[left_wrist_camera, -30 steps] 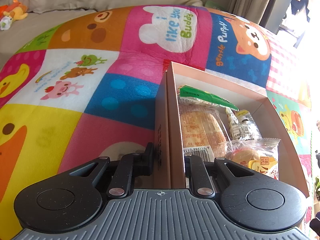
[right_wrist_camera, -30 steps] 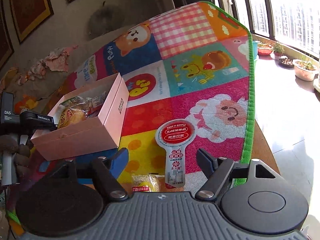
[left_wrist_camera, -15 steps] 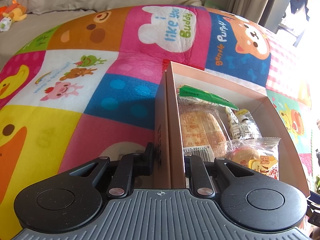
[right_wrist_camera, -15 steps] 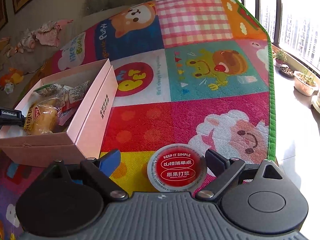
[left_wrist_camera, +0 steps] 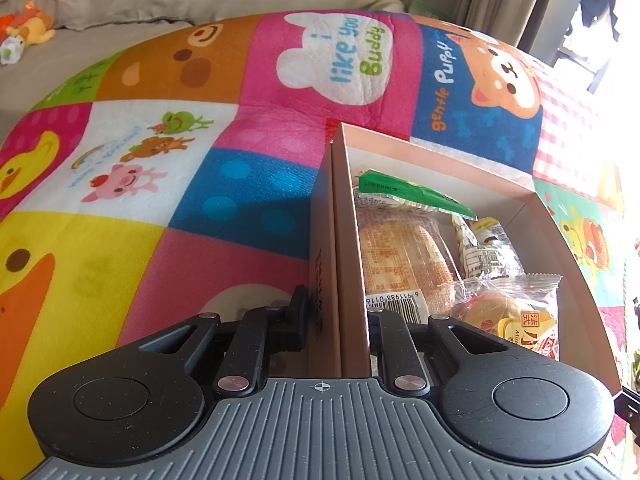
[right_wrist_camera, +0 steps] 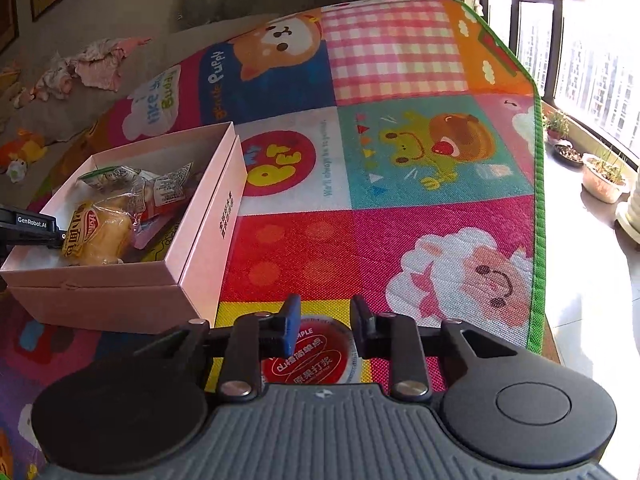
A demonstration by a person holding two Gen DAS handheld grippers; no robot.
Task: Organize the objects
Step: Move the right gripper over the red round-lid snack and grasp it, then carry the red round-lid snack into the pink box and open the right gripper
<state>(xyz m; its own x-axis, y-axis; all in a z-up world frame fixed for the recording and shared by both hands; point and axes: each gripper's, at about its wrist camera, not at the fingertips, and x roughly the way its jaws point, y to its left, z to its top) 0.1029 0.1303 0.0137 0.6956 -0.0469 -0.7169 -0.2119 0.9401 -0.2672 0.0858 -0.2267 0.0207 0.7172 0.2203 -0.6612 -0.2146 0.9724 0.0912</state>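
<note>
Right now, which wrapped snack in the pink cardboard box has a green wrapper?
The flat green-wrapped packet at the pink cardboard box's far end; the other snacks are in clear wrappers showing yellow-orange cakes.

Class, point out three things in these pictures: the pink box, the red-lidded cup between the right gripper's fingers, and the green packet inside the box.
pink box [right_wrist_camera: 208,240], right wrist view, on its long outer side wall.
red-lidded cup [right_wrist_camera: 312,360], right wrist view, on the red lid.
green packet [left_wrist_camera: 412,194], left wrist view, on the green wrapper's middle.

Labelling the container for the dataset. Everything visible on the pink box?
The pink box looks like matte cardboard, rectangular and lidless, with dark print on its long side. It rests upright on the play mat, holding several wrapped snacks. The left gripper has its jaws clamped on one wall.
</note>
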